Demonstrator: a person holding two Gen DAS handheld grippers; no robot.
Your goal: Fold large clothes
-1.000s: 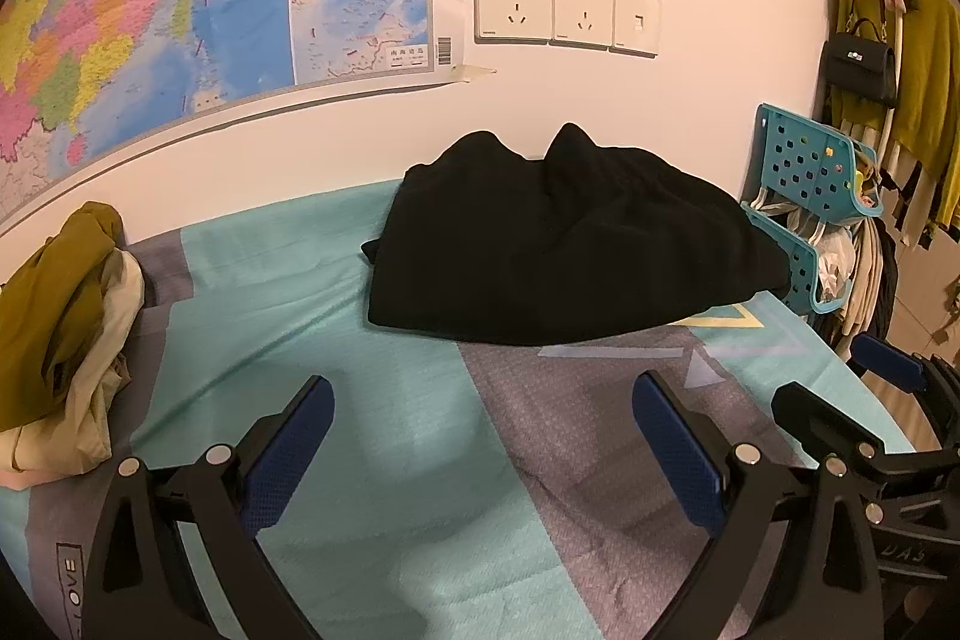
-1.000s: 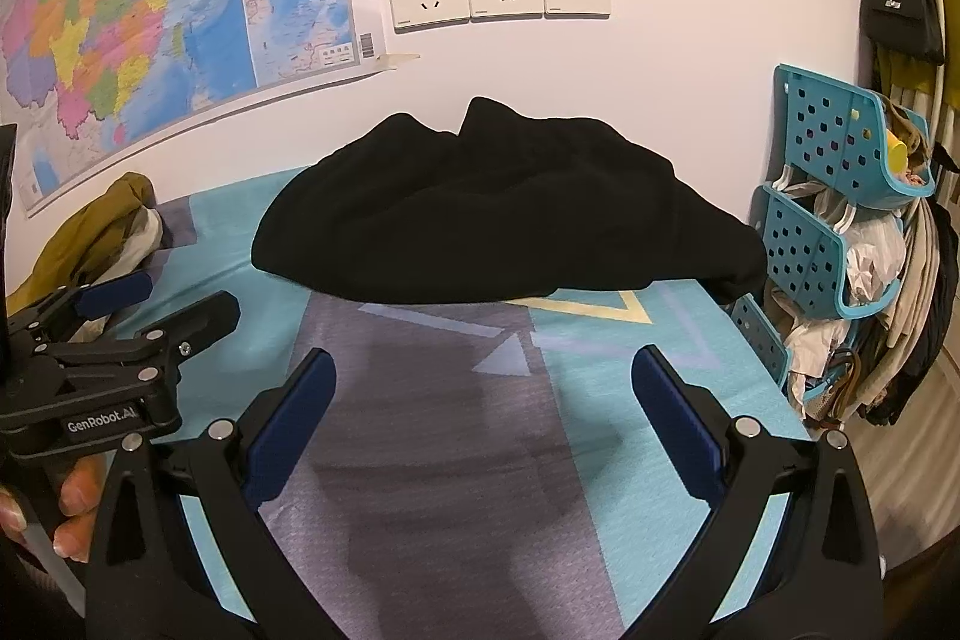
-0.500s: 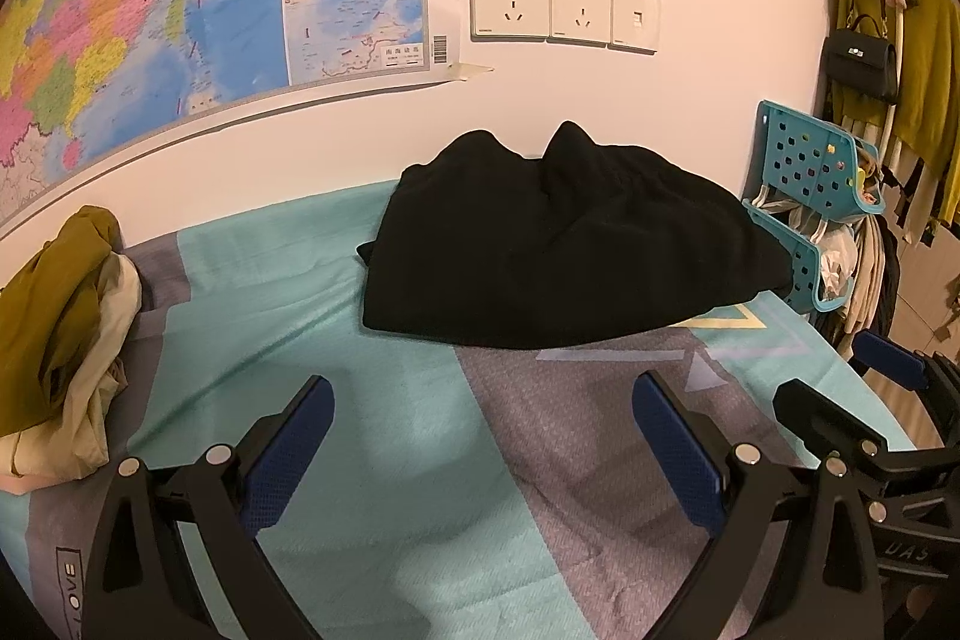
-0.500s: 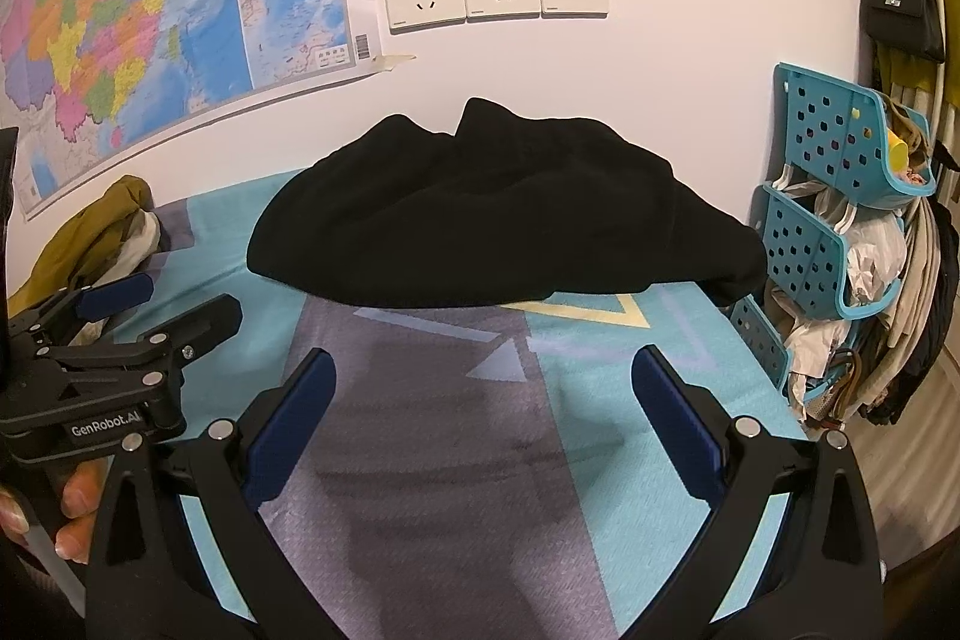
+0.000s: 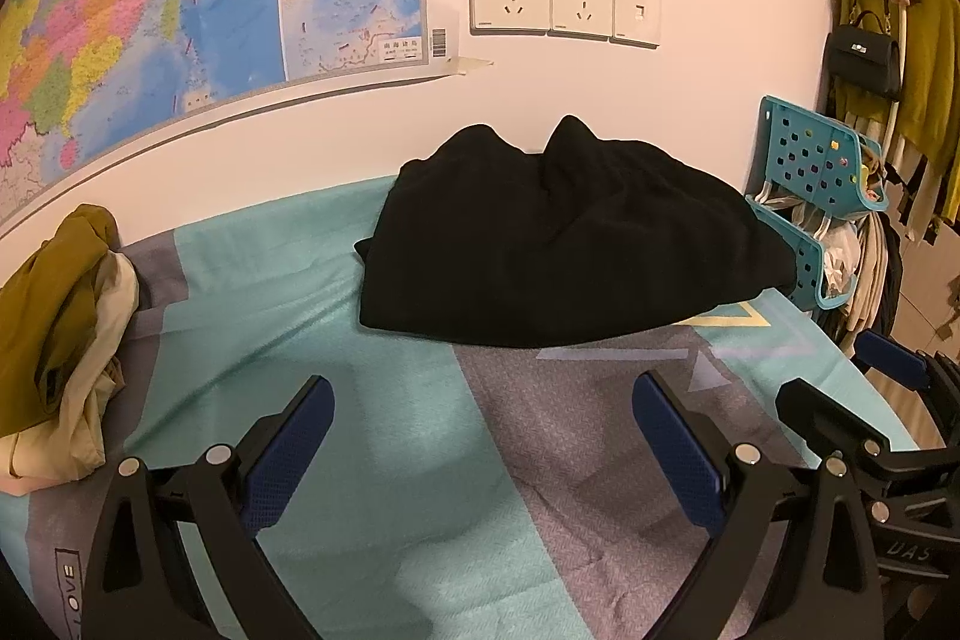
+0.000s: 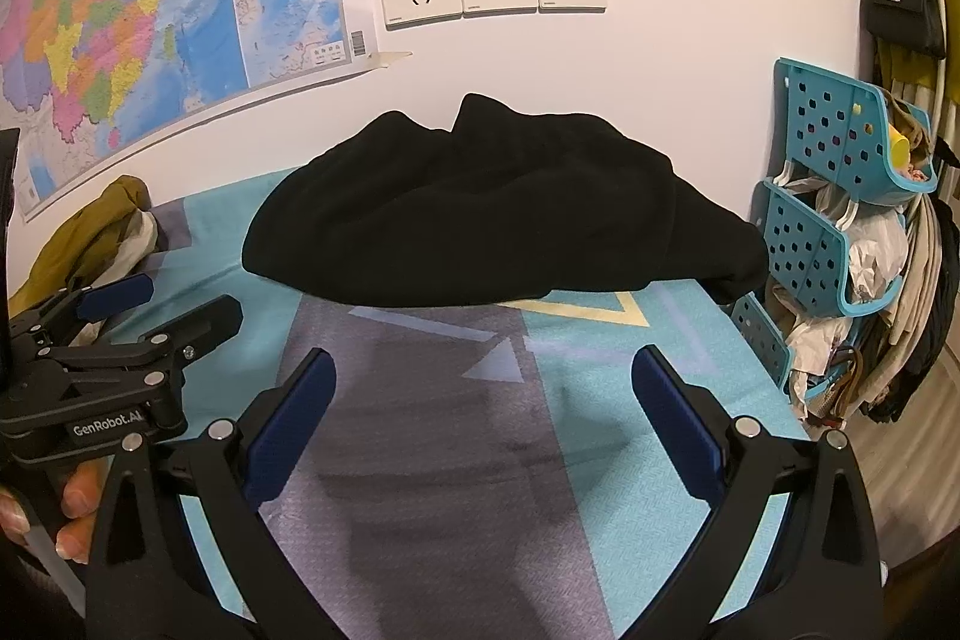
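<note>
Hovering over the bed [image 5: 312, 280], both claws spread wide and empty, short of the black garment [image 5: 558, 232].

The bed gives open sheet ahead of the left claw [image 5: 480, 436] and right claw [image 6: 483, 406], up to the garment bunched against the wall [image 5: 690, 112]. Its far-right end hangs over the bed edge beside the blue rack [image 6: 840, 196]; a pull there could snag or drag it off. Grabbing the dark heap blind may catch several layers. The olive pile [image 5: 60, 304] left of the left claw crowds that side.
</note>
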